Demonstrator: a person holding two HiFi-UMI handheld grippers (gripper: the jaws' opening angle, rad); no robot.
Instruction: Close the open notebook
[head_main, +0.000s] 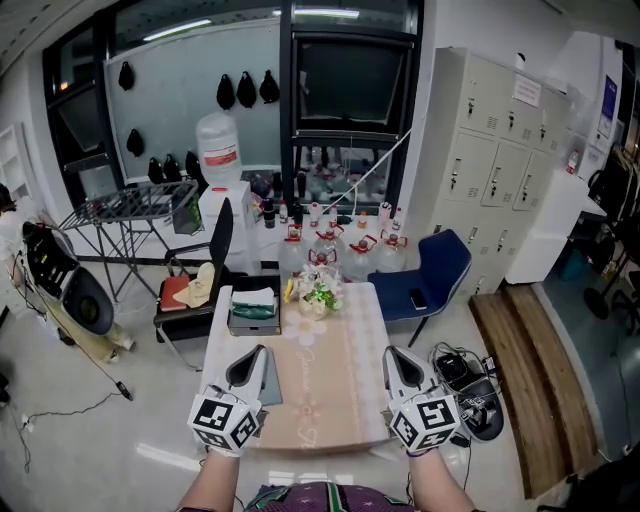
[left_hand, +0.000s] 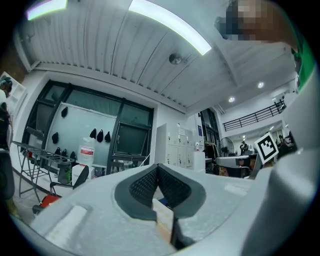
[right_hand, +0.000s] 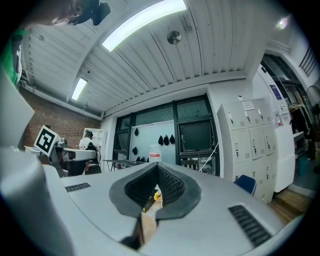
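Both hand-held grippers are closed and empty. The left hand-held gripper (head_main: 254, 354) has its jaws together in the left gripper view, pads meeting at the tip (left_hand: 157, 168) with nothing between them. The right hand-held gripper (head_main: 393, 353) is the same, pads shut on nothing (right_hand: 157, 167). Both are roughly level above the near edge of the desk (head_main: 335, 395), left one over the near-left corner, right one over the near-right corner, well apart. Notebook (head_main: 271, 384): best candidate is a flat grey-blue thing on the desk just right of the left gripper's tip. It is partly hidden by that gripper, and I can't tell whether it is open or shut. At the far end of the desk there's a small box (head_main: 253, 312) on the left and a bunch of flowers (head_main: 318, 296) beside it. A blue chair (head_main: 432, 272) stands off the far-right corner, with grey lockers (head_main: 495, 150) behind it.
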